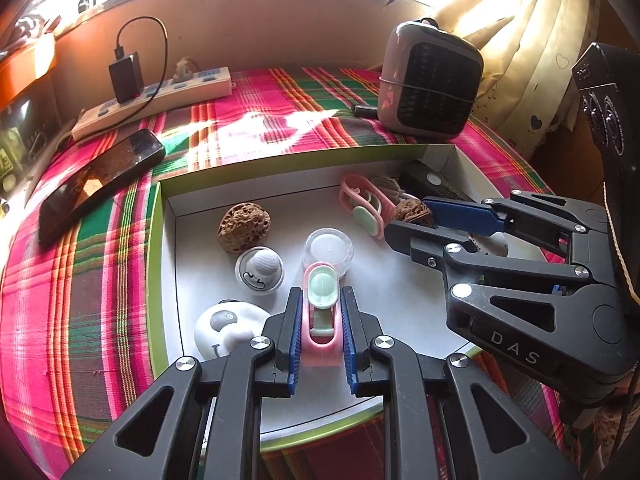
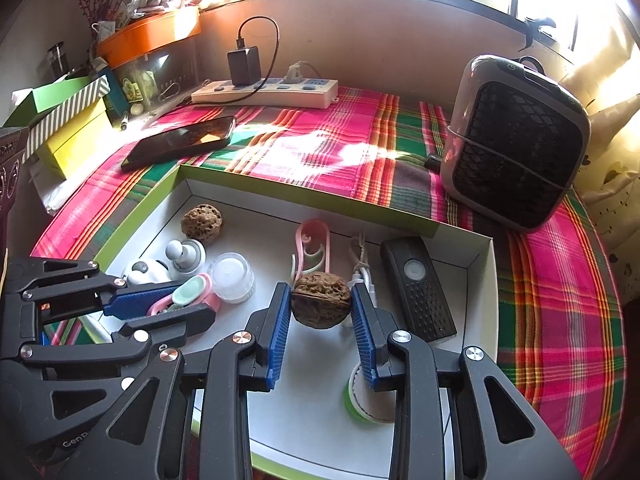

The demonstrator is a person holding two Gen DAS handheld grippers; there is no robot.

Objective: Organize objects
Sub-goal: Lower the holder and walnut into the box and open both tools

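Left hand-held gripper [image 1: 322,332] pinches a pink-green clip [image 1: 321,308], long axis along its fingers; right hand-held gripper [image 2: 321,312] clamps a walnut [image 2: 321,300]

A pink, green and red plaid cloth [image 2: 328,136] covers the table. On it, near the back wall, lies a white power strip [image 2: 266,94] with a black charger [image 2: 243,65] plugged in. A dark phone [image 2: 180,142] rests face up beside it. To the right stands a grey portable fan [image 2: 516,144]. An orange-lidded container [image 2: 150,36] sits at far left.
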